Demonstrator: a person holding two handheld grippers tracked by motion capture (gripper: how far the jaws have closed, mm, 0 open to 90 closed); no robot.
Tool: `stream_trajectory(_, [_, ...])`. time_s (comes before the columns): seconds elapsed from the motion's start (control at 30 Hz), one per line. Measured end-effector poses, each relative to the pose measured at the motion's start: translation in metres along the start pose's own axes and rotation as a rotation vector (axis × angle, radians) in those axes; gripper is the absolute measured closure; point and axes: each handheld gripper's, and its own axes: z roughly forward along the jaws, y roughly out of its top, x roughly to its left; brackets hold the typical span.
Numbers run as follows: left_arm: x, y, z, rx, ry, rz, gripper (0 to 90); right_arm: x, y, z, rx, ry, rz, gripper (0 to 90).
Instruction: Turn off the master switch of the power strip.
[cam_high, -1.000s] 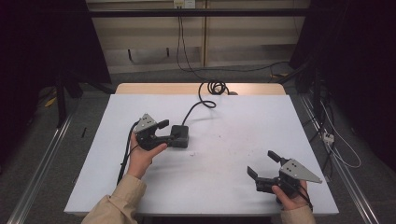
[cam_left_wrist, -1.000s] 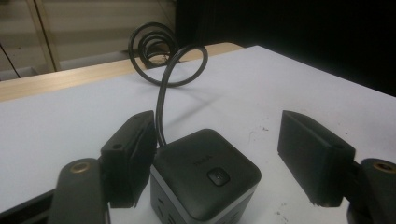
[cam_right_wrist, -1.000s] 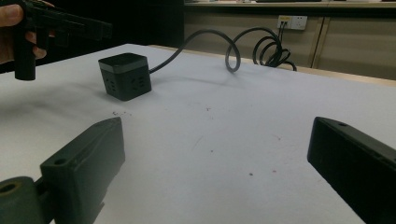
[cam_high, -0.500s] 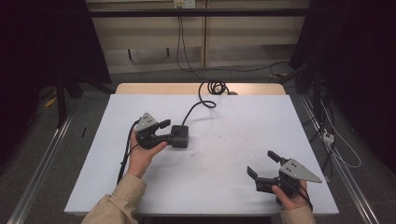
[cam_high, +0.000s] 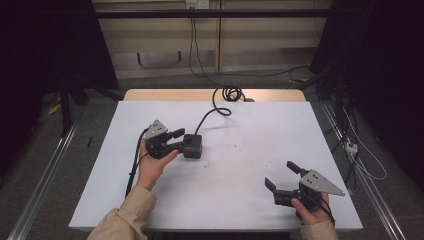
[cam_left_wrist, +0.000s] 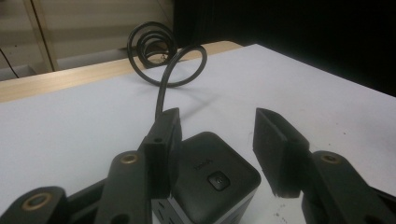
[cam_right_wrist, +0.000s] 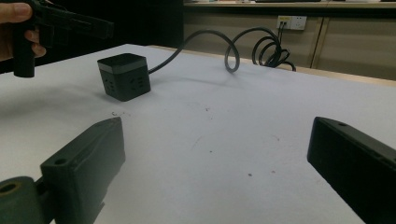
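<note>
The left gripper (cam_high: 176, 140) is held above the white table (cam_high: 240, 200), left of its middle, with its jaws spread wide and set to either side of a black cube power strip (cam_high: 192, 146); in the left gripper view one jaw is seen close against the cube's (cam_left_wrist: 212, 179) side, though whether it touches cannot be told, while the other jaw stands apart from it, so nothing is gripped. A round button is seen on the cube's top face, and a small line of printed writing beside it is too faint to be read. Socket openings are seen on the cube's (cam_right_wrist: 124, 77) side faces in the right gripper view, and a grey band runs around its upper edge. A black cable (cam_high: 214, 112) is led from the cube toward the far edge of the table, where it is coiled in loops (cam_high: 228, 93). The right gripper (cam_high: 282, 175) is held near the table's near right corner, well apart from the cube, its jaws wide apart and holding nothing
</note>
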Motion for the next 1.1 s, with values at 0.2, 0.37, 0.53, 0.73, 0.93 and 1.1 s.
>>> stream_trajectory(0.2, [0.0004, 0.0002, 0.0002, 0.013, 0.001, -0.012, 56.8, 0.0, 0.0001, 0.0001, 0.0, 0.0, 0.001, 3.9])
stream_trajectory(0.37, [0.0017, 0.0002, -0.0002, 0.007, 0.002, -0.015, 59.4, 0.0, 0.0001, -0.0001, 0.0, 0.0, 0.001, 3.9])
stream_trajectory(0.53, [0.0037, -0.0004, 0.0, 0.025, -0.002, -0.024, 67.4, -0.0009, 0.0002, -0.0001, -0.004, -0.002, -0.001, 4.1])
stream_trajectory(0.73, [0.0029, -0.0002, 0.001, 0.031, -0.009, -0.009, 72.6, -0.0013, 0.0002, 0.0, -0.004, -0.005, 0.0, 4.1])
stream_trajectory(0.93, [0.0029, 0.0001, 0.001, 0.026, -0.007, 0.002, 75.3, -0.0014, 0.0004, -0.0001, -0.005, -0.004, -0.001, 4.1])
stream_trajectory(1.1, [0.0029, 0.0001, 0.001, 0.027, -0.008, 0.001, 76.9, -0.0012, 0.0005, 0.0001, -0.007, -0.004, -0.001, 4.1])
